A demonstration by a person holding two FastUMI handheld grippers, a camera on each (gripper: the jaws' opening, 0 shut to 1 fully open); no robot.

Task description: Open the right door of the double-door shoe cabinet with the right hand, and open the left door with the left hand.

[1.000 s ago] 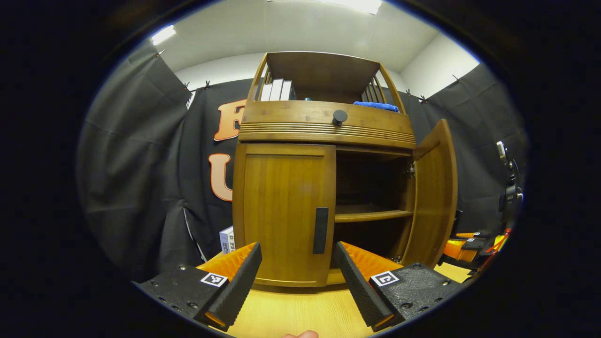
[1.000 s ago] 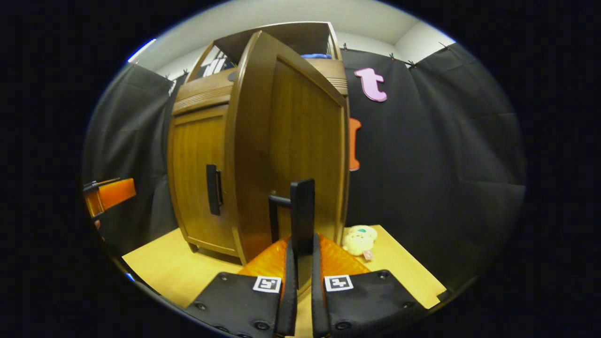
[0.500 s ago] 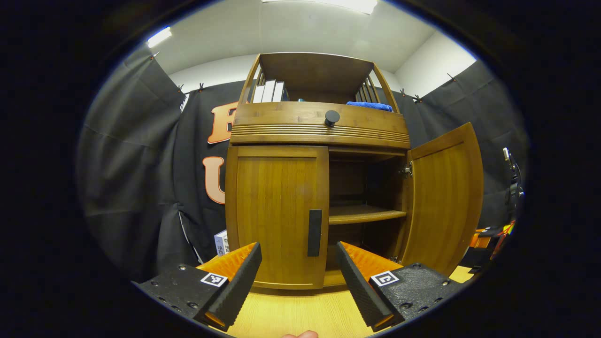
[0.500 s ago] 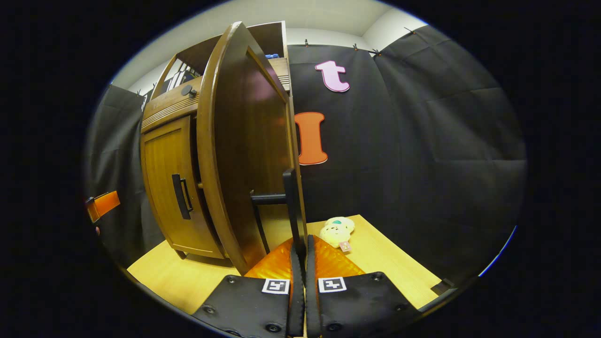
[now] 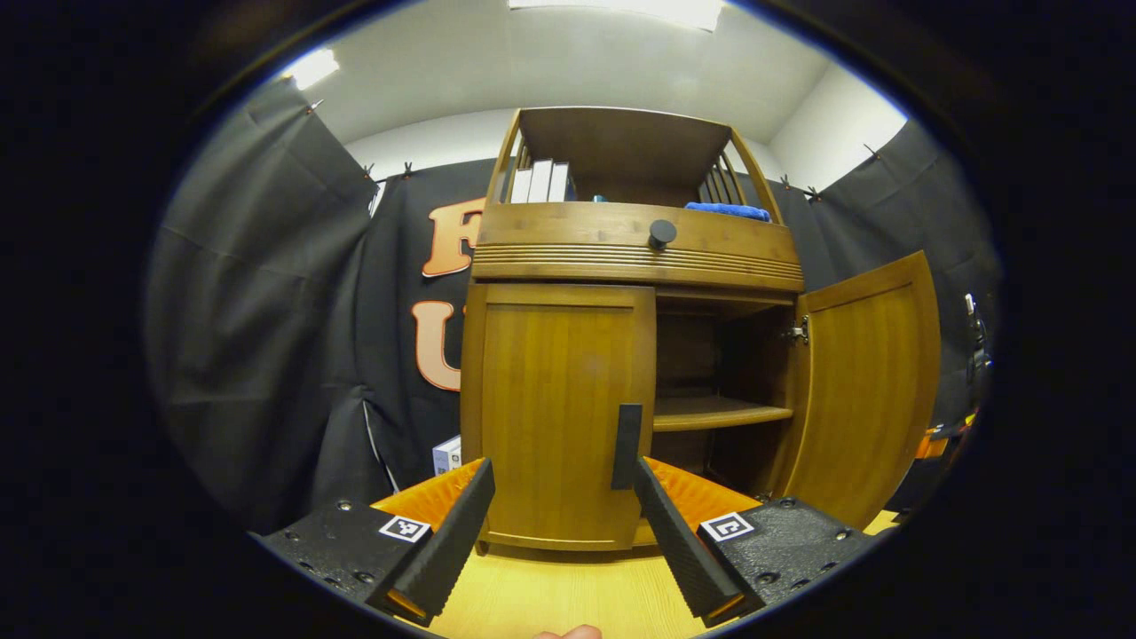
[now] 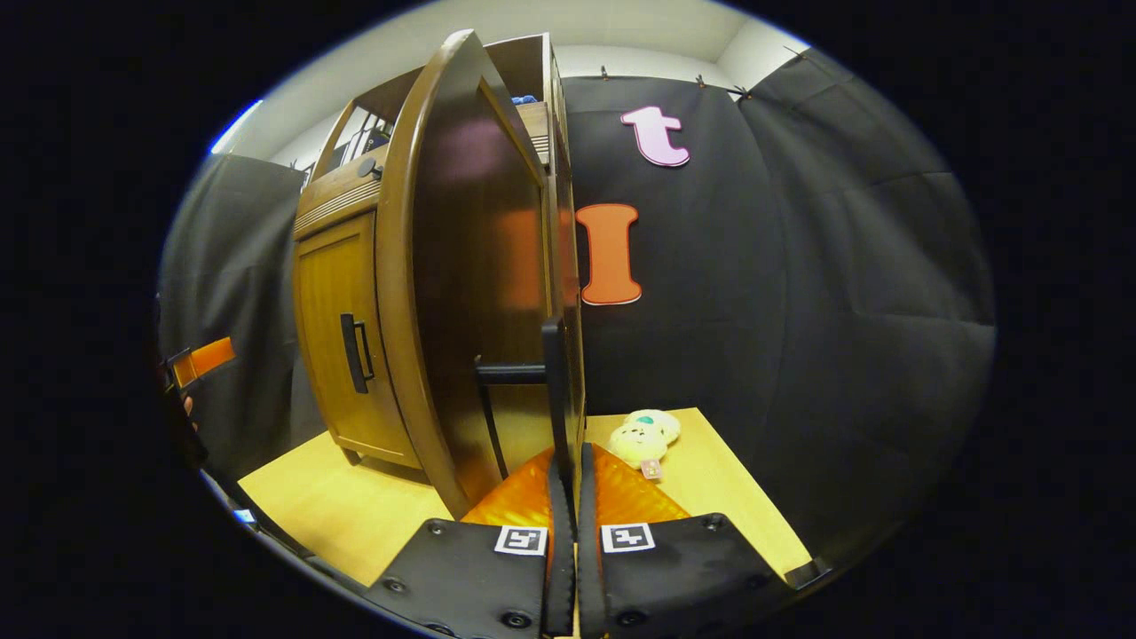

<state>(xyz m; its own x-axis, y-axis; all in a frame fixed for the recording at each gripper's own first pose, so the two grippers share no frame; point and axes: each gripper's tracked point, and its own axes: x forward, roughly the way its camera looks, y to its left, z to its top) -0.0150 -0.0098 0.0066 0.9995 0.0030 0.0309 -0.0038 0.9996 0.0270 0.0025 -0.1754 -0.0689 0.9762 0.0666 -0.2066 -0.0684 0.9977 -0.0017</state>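
The wooden shoe cabinet (image 5: 621, 248) stands on a table. Its left door (image 5: 550, 390) is closed, with a dark vertical handle (image 5: 627, 446) at its inner edge. My left gripper (image 5: 563, 479) is open in front of that door, apart from it; the handle shows just inside the right fingertip. The right door (image 5: 865, 390) stands swung wide, baring an inner shelf (image 5: 719, 414). In the right gripper view my right gripper (image 6: 570, 461) is shut on the right door's handle (image 6: 555, 382), and the left door's handle (image 6: 355, 352) shows further left. The left gripper (image 6: 204, 358) sits at the left edge.
A plush toy (image 6: 648, 435) lies on the light wooden table (image 6: 355, 506) right of the open door. A white box (image 5: 446, 454) stands left of the cabinet. Books (image 5: 537, 182) and a blue cloth (image 5: 728, 210) rest on top, above a round drawer knob (image 5: 662, 233).
The right door has swung further outward in my right gripper's hold. My left gripper has edged closer to the left door, its handle now near the right fingertip.
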